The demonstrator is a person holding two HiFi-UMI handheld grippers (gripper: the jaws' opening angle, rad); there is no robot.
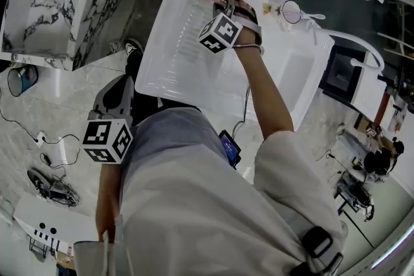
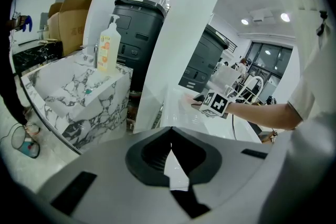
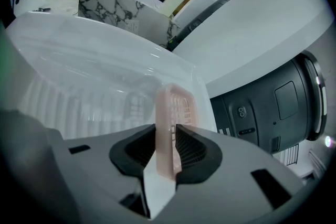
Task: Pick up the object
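- Grips a pink lattice basket [image 3: 176, 113] in the right tongs [image 3: 169, 150], closed narrow on its thin upright wall with one pad against each face.
- Places that basket at the far edge of a translucent white tray [image 1: 187, 68] on the white tabletop [image 1: 304, 81], at the end of the outstretched right arm.
- Hangs the left tongs [image 2: 169, 150] low at the left side, well apart from the tray, shut tip to tip on nothing.
- Looks light and thin-walled, probably springy plastic, so likely to flex or twist under a hard squeeze or a lift from one corner.
- Seems best taken on the solid rim band beside the openwork, with a pinch firm enough to stop a swing yet short of bending the wall.
- Calls for a level lift, judging by the smooth, glossy rim, perhaps slippery between the pads.
- Shows no brand or label on either basket or tray.
- Carries only black-and-white square markers on the cube of each tool, with no words.
- Leaves unread the orange label of a pump bottle [image 2: 108, 44] standing on a marble-patterned block [image 2: 79, 97] at far left, its print too small to make out.
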